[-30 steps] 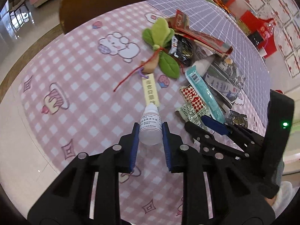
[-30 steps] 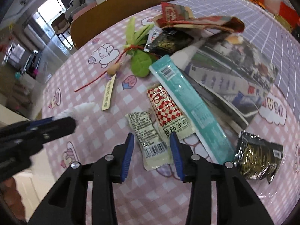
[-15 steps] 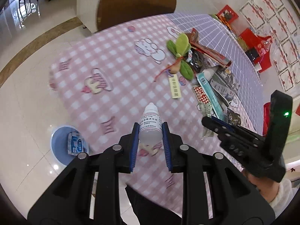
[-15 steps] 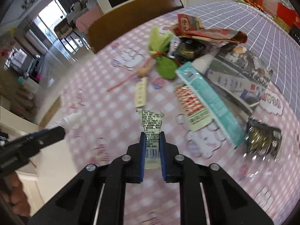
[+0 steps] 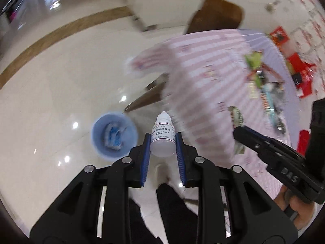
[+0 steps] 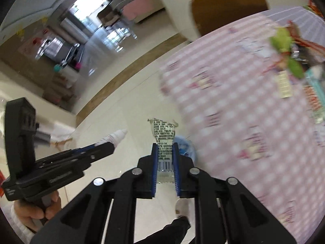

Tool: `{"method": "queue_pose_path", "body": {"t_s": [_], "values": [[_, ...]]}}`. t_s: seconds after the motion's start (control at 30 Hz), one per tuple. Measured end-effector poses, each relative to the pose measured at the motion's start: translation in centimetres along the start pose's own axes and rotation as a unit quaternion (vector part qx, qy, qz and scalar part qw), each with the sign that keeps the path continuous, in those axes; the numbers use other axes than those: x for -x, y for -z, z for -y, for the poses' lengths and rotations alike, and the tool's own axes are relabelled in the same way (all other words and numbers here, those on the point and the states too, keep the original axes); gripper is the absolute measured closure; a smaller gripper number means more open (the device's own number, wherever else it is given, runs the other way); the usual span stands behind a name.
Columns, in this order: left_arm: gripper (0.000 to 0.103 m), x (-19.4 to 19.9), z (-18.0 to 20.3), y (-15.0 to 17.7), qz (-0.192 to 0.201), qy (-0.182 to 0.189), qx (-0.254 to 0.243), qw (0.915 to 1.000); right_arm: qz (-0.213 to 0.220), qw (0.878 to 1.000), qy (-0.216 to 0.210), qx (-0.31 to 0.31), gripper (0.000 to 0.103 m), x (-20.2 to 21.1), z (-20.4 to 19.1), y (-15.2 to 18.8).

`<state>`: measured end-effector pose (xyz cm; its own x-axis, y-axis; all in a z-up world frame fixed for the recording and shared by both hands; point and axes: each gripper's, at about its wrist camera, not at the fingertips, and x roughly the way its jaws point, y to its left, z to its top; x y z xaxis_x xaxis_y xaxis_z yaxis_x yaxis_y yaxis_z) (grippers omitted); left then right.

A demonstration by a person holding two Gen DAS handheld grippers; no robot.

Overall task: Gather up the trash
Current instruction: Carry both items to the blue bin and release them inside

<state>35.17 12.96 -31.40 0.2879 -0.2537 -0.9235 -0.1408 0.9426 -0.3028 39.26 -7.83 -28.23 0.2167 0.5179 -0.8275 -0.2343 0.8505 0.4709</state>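
Note:
My left gripper [image 5: 163, 140] is shut on a small white dropper bottle [image 5: 163, 137] and holds it above the floor, just right of a blue bin [image 5: 114, 135] that holds a blue-and-white wrapper. My right gripper [image 6: 165, 148] is shut on a pale printed sauce packet [image 6: 164, 136] with a barcode, held off the table edge; the blue bin [image 6: 185, 145] shows just behind it. The right gripper also shows in the left wrist view [image 5: 236, 131], and the left gripper with the bottle [image 6: 113, 138] shows in the right wrist view.
The pink checked table [image 5: 203, 81] with several wrappers [image 5: 270, 99] and a green leaf toy [image 6: 284, 38] lies to the right. A brown chair [image 6: 227, 8] stands behind it. Glossy cream floor [image 5: 61, 81] surrounds the bin. The view is motion-blurred.
Both grippers have swung left off the table and over the floor toward the blue bin, each carrying its item. The right gripper picked up the sauce packet about a second ago.

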Motion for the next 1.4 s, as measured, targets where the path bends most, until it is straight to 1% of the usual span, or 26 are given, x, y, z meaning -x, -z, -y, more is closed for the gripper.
{"method": "queue_pose_path", "body": {"t_s": [0.03,0.13,0.27,0.47,0.53,0.6,0.67,0.73,0.77,0.8,0.87,0.93,1.07,1.4], "values": [[0.079,-0.1,-1.4,0.4,-0.010,-0.002,0.014,0.9998,-0.008,1.000,-0.003,0.004,0.089,-0.8,-0.9,0.2],[0.079,-0.2,-4.3,1.1,-0.023,-0.018,0.036,0.9989,-0.035,0.999,-0.012,0.005,0.089,-3.2,-3.0,0.8],[0.079,-0.2,-6.6,1.3,-0.031,-0.018,0.055,0.9979,-0.058,0.998,-0.012,0.018,0.089,-5.2,-5.4,1.5],[0.079,-0.6,-7.9,0.7,-0.037,-0.019,0.062,0.9972,-0.074,0.997,-0.006,0.022,0.089,-7.0,-7.3,1.8],[0.079,-0.8,-8.3,0.4,-0.040,-0.020,0.064,0.9970,-0.077,0.997,-0.005,0.023,0.089,-7.0,-7.3,2.3],[0.079,-1.0,-8.5,0.1,-0.042,-0.021,0.065,0.9968,-0.077,0.997,-0.003,0.022,0.089,-7.0,-7.2,2.1],[0.078,-1.1,-8.7,-0.3,-0.040,-0.033,0.071,0.9961,-0.077,0.997,-0.002,0.021,0.089,-7.3,-7.3,2.1],[0.052,-1.2,-9.2,-0.5,-0.041,-0.044,0.085,0.9946,-0.077,0.997,-0.001,0.021,0.089,-7.2,-7.1,2.1],[0.037,-0.9,-9.5,-0.7,-0.032,-0.049,0.096,0.9937,-0.077,0.997,0.000,0.020,0.089,-7.2,-7.2,2.1],[0.038,-0.8,-9.8,-0.7,-0.025,-0.049,0.102,0.9933,-0.078,0.997,0.000,0.020,0.089,-7.1,-7.1,2.2],[0.037,-0.9,-10.1,-1.0,-0.033,-0.043,0.101,0.9935,-0.079,0.997,0.001,0.019,0.089,-7.2,-7.2,2.2],[0.037,-0.7,-10.4,-1.0,-0.027,-0.061,0.100,0.9927,-0.081,0.997,0.001,0.020,0.089,-7.4,-7.5,2.1],[0.037,-0.4,-11.1,-0.9,-0.026,-0.057,0.110,0.9920,-0.086,0.996,0.000,0.022,0.089,-8.0,-8.1,2.1],[0.037,0.5,-12.1,-0.3,-0.024,-0.057,0.115,0.9914,-0.095,0.995,-0.004,0.035,0.089,-9.3,-9.5,1.9]]}}
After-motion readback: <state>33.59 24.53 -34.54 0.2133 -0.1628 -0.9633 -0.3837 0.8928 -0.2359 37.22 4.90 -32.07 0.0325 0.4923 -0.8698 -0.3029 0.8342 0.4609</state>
